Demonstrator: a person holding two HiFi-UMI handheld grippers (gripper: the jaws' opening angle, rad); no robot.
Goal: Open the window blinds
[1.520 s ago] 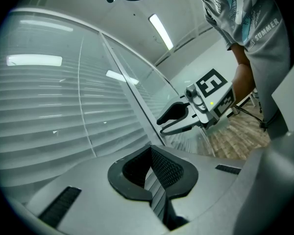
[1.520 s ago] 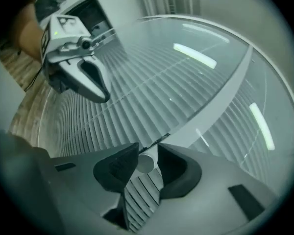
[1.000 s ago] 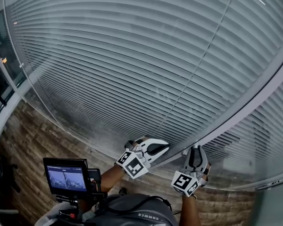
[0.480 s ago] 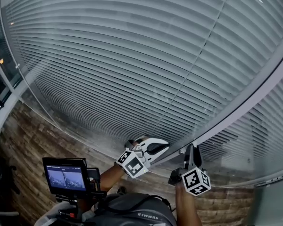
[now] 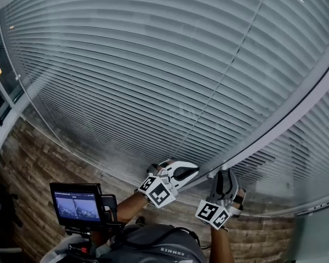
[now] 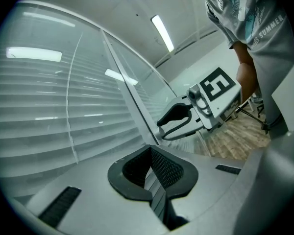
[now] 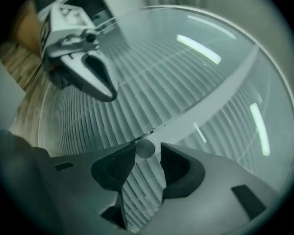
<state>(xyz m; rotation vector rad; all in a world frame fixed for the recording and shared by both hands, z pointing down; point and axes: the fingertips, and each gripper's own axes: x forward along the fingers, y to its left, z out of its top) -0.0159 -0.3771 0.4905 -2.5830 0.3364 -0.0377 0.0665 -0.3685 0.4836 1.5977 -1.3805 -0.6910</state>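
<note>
Head view: window blinds [image 5: 153,64] across whole upper frame, slats flat and closed, behind glass. Right tool [image 5: 223,172], lower centre-right: jaws narrowly apart, pinching small round knob [image 7: 146,148] at lower end of pale window bar [image 5: 285,119]. Left tool [image 5: 193,171], just left of it: jaws together, holding nothing, tips near bottom slats, clear of right tool. Small monitor [image 5: 77,206] at lower left.
</note>
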